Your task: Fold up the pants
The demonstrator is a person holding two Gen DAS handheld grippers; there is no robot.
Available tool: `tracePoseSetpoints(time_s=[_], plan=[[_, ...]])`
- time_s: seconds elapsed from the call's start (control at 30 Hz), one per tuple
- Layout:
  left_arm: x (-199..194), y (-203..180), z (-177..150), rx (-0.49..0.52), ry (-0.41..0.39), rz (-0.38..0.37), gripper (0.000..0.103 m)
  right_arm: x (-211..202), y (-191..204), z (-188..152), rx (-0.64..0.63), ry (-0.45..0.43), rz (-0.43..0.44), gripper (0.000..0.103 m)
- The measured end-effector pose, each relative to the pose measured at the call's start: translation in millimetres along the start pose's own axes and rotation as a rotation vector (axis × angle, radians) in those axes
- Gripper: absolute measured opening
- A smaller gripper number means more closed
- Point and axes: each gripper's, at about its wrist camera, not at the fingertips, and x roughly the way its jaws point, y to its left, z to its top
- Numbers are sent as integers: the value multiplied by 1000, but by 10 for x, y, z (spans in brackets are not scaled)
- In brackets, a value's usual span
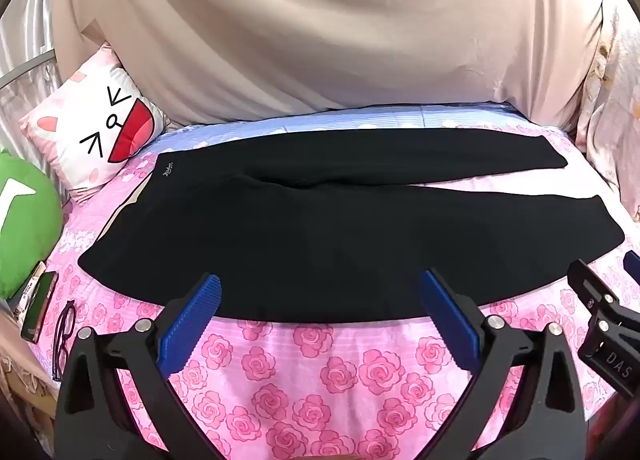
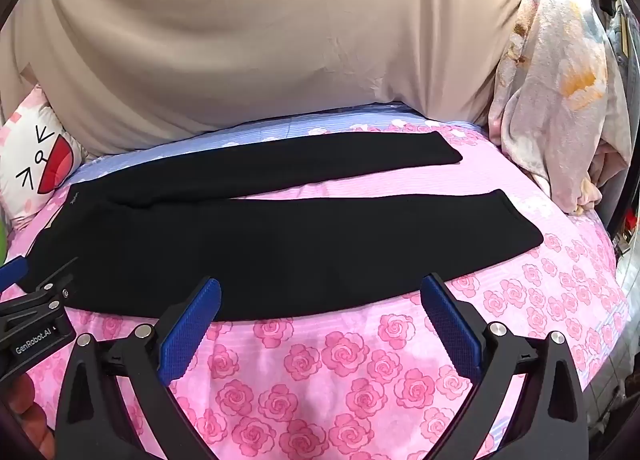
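While both sets of tongs hang wide apart and empty above the near edge of a bed (image 1: 340, 372) covered in pink rose print, black pants (image 1: 304, 228) lie flat and unfolded across it. Their long axis runs side to side: waistband at the left beside a cartoon-face pillow (image 1: 96, 136), two legs reaching right, slightly splayed. Left tongs (image 1: 320, 312) and right tongs (image 2: 320, 312) hover just short of the nearer leg.
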Motion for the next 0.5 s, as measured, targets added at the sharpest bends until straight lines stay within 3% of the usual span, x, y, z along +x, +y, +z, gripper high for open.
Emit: tracePoseSetpoints(time_s=[0.37,0.5], plan=[[29,-61,43,2,8,1,97,-23,-144,9,6,0,18,98],[14,-62,-29,8,2,-1,97,14,-29,-14,1,2,4,98]])
